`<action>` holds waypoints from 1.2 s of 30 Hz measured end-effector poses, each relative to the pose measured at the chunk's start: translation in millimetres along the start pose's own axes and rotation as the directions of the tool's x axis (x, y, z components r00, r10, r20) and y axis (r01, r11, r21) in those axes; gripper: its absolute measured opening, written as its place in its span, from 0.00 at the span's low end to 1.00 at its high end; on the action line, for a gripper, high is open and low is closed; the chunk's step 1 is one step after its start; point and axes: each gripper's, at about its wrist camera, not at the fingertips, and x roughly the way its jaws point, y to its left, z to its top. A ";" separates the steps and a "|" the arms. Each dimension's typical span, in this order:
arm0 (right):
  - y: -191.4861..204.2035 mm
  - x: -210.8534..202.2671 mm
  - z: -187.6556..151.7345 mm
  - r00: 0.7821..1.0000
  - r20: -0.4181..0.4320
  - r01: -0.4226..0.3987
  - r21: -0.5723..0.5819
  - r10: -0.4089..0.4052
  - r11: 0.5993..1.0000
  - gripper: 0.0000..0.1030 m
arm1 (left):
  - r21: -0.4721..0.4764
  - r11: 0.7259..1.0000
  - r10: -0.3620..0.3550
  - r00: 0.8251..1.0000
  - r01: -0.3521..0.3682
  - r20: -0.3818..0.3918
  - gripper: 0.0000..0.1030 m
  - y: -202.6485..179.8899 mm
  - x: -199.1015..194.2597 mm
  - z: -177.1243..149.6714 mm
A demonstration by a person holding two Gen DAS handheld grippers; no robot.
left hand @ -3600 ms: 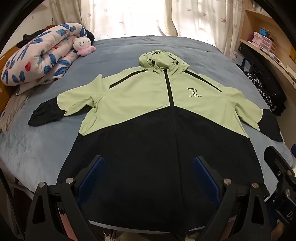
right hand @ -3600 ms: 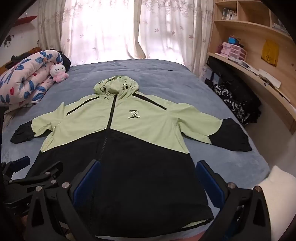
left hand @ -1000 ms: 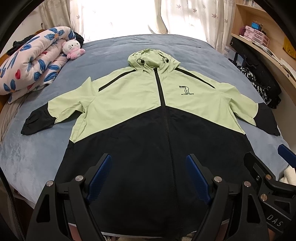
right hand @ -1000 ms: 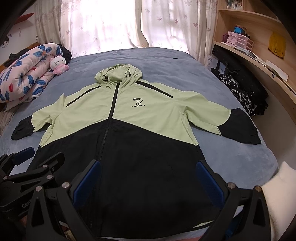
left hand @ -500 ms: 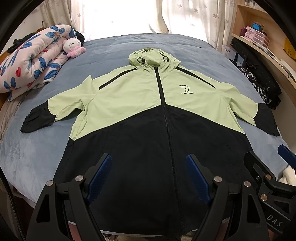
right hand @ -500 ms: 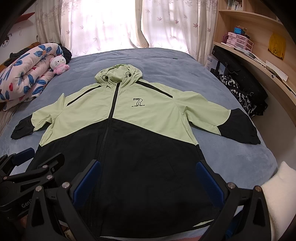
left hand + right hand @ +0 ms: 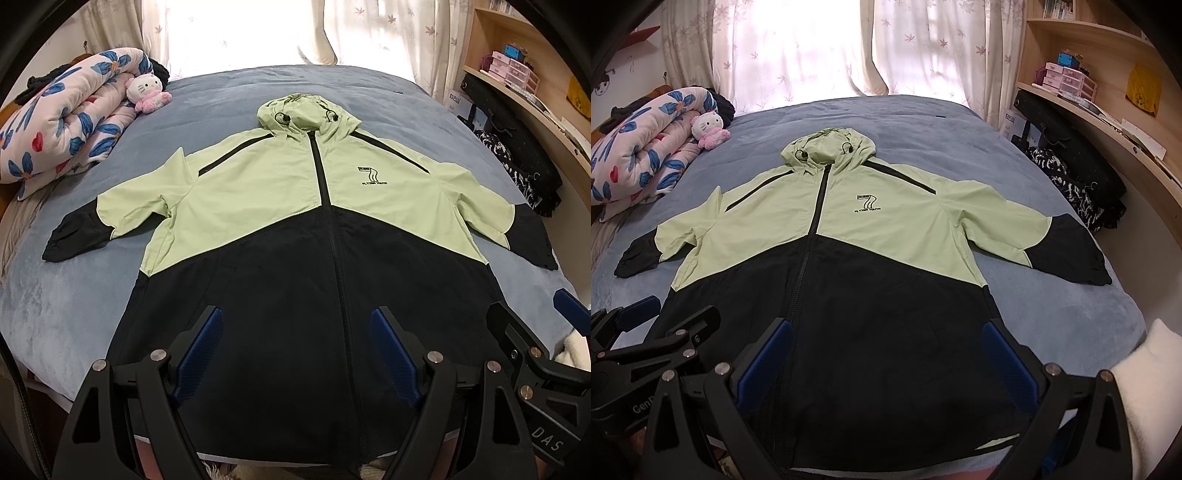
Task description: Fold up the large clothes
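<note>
A green and black hooded jacket is being displayed flat and face up on the blue-grey bed, zipped, with both sleeves spread out to the sides. The left gripper is being held above the black lower part near the hem, its jaws wide apart and holding nothing. The right gripper is being held just beside it, jaws equally wide and empty. A rolled flowered quilt and a plush toy are being kept at the bed's far left.
</note>
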 end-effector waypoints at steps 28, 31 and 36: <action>-18.1 -6.4 -10.9 1.000 -0.003 -0.029 0.042 0.029 0.999 1.00 | 0.014 1.000 0.008 1.000 -0.007 -0.022 0.79 -15.3 -9.2 -7.1; -22.1 -6.8 -11.6 0.999 -0.002 -0.033 0.051 0.033 0.998 1.00 | 0.021 1.000 0.010 1.000 -0.009 -0.020 0.79 -19.2 -10.8 -5.8; -30.5 -6.4 -12.2 0.999 -0.002 -0.036 0.067 0.037 0.997 1.00 | 0.038 0.999 0.009 1.000 -0.009 -0.012 0.79 -26.4 -14.1 -3.6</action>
